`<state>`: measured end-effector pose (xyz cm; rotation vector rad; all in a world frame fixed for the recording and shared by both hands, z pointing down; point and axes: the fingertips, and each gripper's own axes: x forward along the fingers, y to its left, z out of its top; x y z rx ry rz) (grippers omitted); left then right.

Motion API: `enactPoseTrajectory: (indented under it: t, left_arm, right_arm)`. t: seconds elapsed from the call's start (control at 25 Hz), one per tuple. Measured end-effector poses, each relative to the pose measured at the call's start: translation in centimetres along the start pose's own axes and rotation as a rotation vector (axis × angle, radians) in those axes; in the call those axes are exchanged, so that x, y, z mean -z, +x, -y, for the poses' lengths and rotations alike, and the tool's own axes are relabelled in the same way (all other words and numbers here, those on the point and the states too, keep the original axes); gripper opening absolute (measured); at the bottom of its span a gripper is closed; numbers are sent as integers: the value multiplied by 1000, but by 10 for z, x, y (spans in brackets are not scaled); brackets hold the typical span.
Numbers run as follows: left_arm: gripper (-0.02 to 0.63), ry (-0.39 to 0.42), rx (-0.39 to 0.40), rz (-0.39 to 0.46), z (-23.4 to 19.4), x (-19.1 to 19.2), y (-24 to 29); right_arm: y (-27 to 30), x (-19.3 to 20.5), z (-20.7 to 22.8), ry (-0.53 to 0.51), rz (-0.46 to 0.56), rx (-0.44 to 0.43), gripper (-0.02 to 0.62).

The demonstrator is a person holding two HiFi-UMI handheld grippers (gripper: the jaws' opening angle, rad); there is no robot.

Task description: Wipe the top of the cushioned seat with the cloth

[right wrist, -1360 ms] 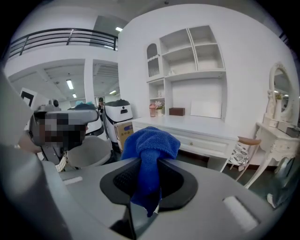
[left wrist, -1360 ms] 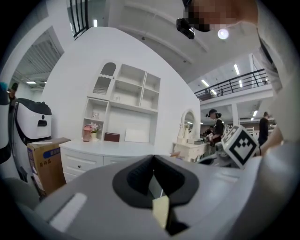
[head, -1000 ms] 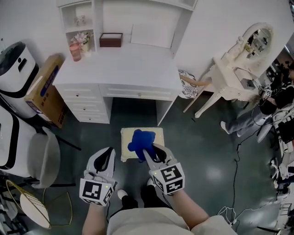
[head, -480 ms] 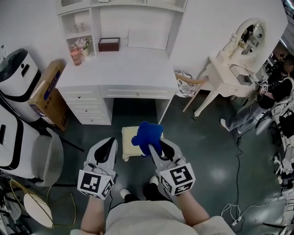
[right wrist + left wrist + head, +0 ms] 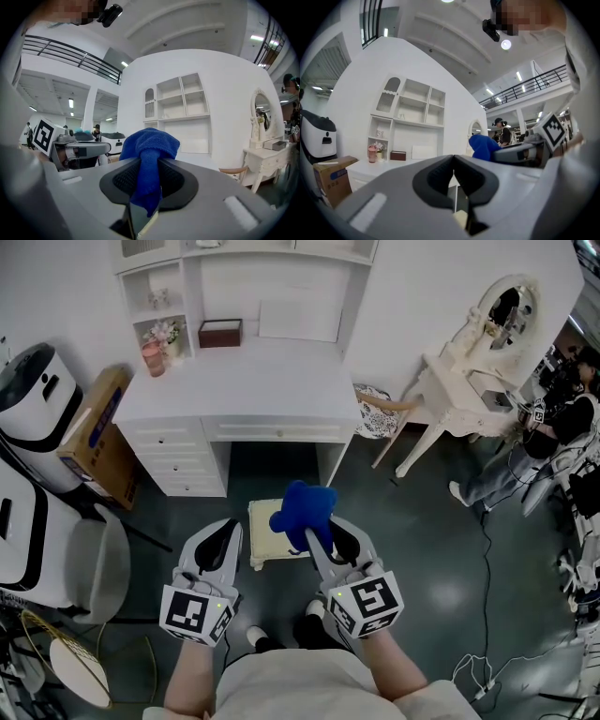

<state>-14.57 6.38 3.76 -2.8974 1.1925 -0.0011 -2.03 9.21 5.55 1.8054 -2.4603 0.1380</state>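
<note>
- Your right gripper [image 5: 147,182] has the blue cloth [image 5: 151,140] between its jaws. The jaws are just starting to open, though the pads are on the fabric. A bunched wad of cloth stands above the jaws and a short tail hangs below.
- Your left gripper [image 5: 454,172] has its jaws together with nothing between them.
- In the head view, both grippers sit low in the centre of the frame: the left gripper [image 5: 226,529] is left of the right gripper [image 5: 312,538], the two apart.
- The blue cloth [image 5: 303,506] overlaps the upper right corner of the cushioned seat [image 5: 265,538], a small cream stool just above the grippers in the frame.
- Above the seat stands a white desk [image 5: 253,371] with a brown box [image 5: 220,332] at its back.
- A cardboard box [image 5: 94,427] leans at the desk's left side.
</note>
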Motion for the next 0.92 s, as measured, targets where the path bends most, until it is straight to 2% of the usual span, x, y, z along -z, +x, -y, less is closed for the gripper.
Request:
enactPoseTrajectory:
  t: [0.92]
  left_arm:
    - [0, -2, 11, 7, -25, 2, 0]
  right_arm:
    - [24, -8, -12, -8, 18, 15, 98]
